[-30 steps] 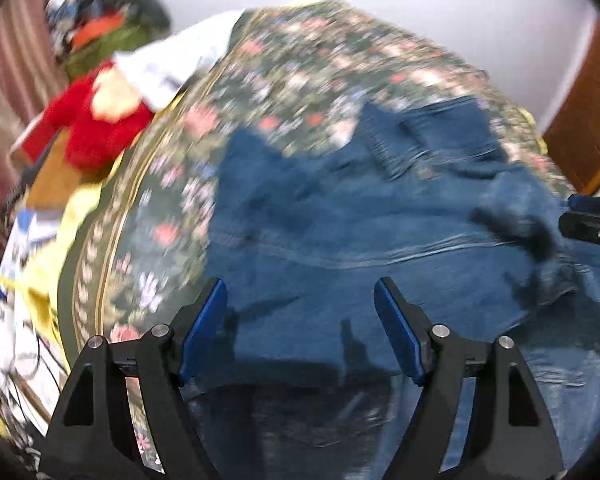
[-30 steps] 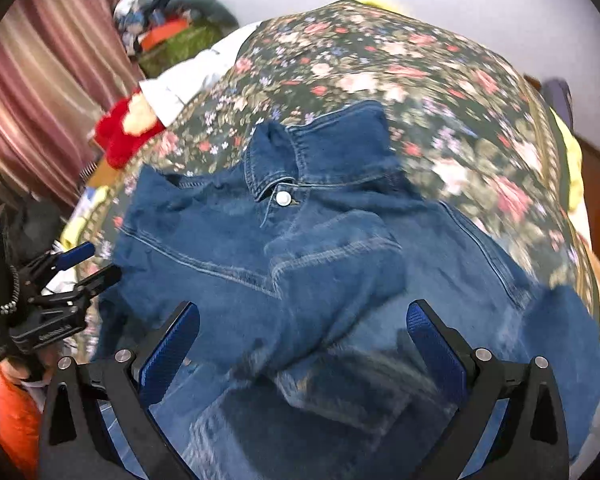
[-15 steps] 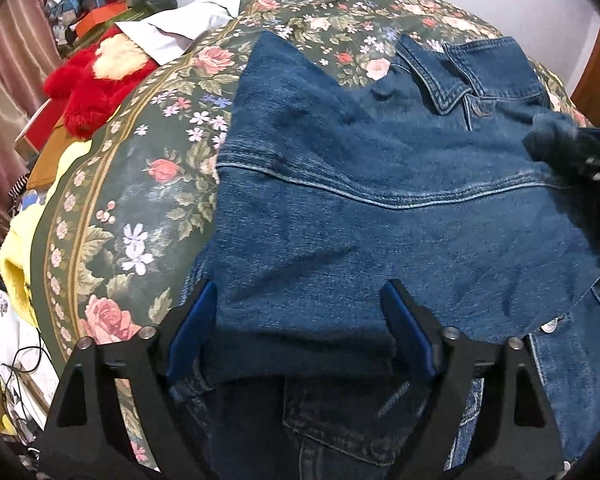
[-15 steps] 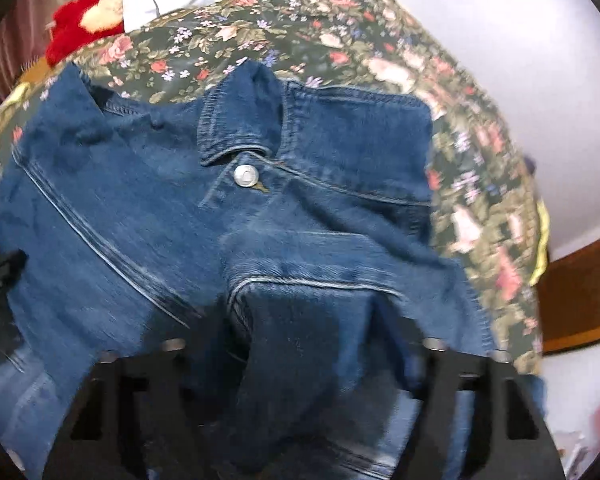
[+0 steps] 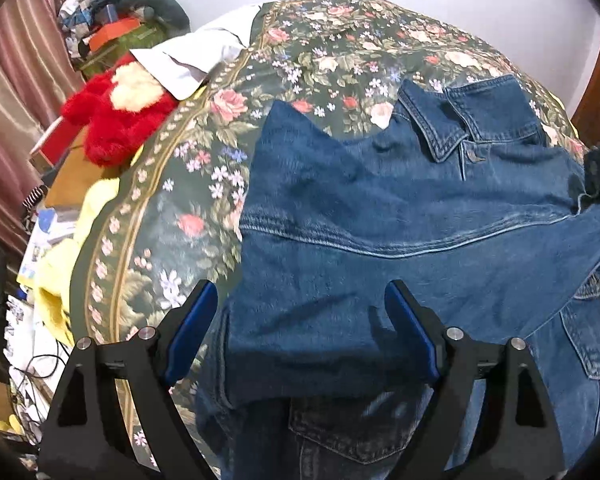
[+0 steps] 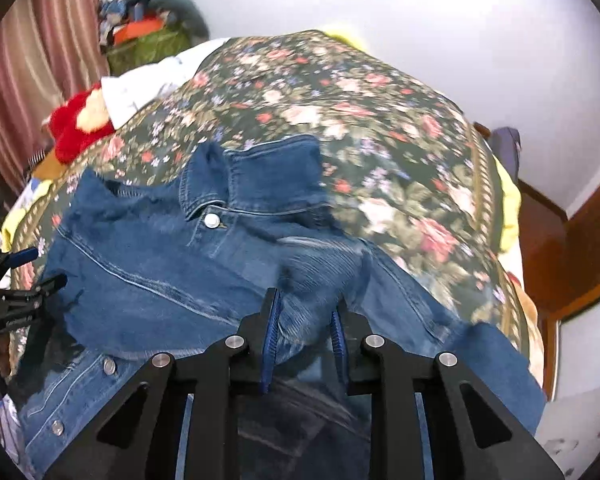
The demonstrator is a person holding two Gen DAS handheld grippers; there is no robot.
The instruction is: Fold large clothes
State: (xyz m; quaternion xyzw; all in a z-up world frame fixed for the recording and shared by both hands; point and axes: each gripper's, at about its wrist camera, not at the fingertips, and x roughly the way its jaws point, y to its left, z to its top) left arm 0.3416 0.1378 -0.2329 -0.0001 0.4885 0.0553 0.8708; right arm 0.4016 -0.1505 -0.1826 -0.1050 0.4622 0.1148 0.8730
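A blue denim jacket (image 5: 400,216) lies on a floral bedspread (image 5: 320,52), collar away from me; it also shows in the right wrist view (image 6: 160,264). My left gripper (image 5: 300,332) is open, its blue pads either side of a folded-over sleeve, just above it. In the right wrist view the left gripper (image 6: 40,268) shows at the far left. My right gripper (image 6: 304,328) is shut on a bunched fold of the jacket's sleeve (image 6: 320,276) and holds it lifted over the jacket's chest.
A red and cream plush toy (image 5: 116,116) and a white pillow (image 5: 192,56) lie at the bed's left edge. Clutter, yellow cloth (image 5: 56,272) and papers sit left of the bed. Pink curtains (image 6: 32,64) hang at left. A wooden door (image 6: 588,248) stands at right.
My right gripper has closed on the sleeve fabric and lifted it up and back. My left gripper has pulled back a little, still open over the folded sleeve.
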